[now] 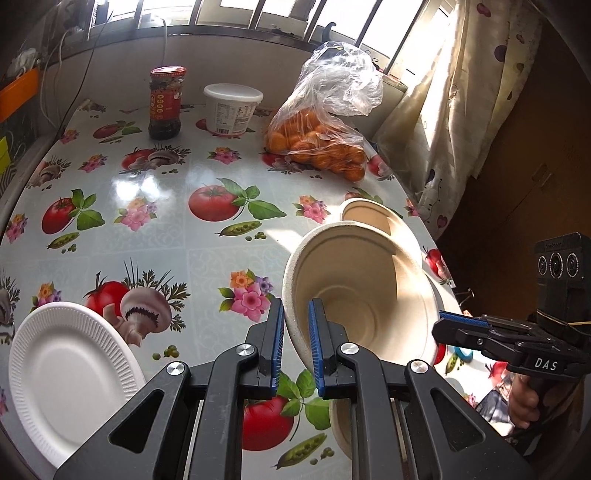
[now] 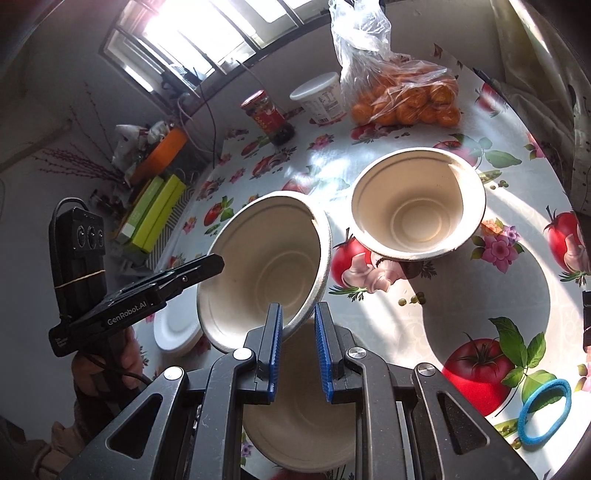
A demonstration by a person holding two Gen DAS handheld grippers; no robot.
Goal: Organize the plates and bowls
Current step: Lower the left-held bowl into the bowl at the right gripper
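Left tongs (image 1: 296, 338): clamped on the rim of a tilted paper bowl (image 1: 364, 291).
Right tongs (image 2: 298, 341): pinching the same bowl's rim at 6 o'clock.
Second bowl (image 2: 417, 205): upright on the tablecloth (image 2: 406, 332), 1 o'clock.
Third bowl (image 2: 299, 417): under the right tongs.
Foam plate (image 1: 70, 376): 8 o'clock, left view.
Tangerine bag (image 1: 317, 144): 12 o'clock.

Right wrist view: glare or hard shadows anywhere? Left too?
Right wrist: window blown out, hard sun and shadow bands across the tablecloth. Left wrist: glare patch on the tablecloth, curtain overexposed, strong fisheye bend.
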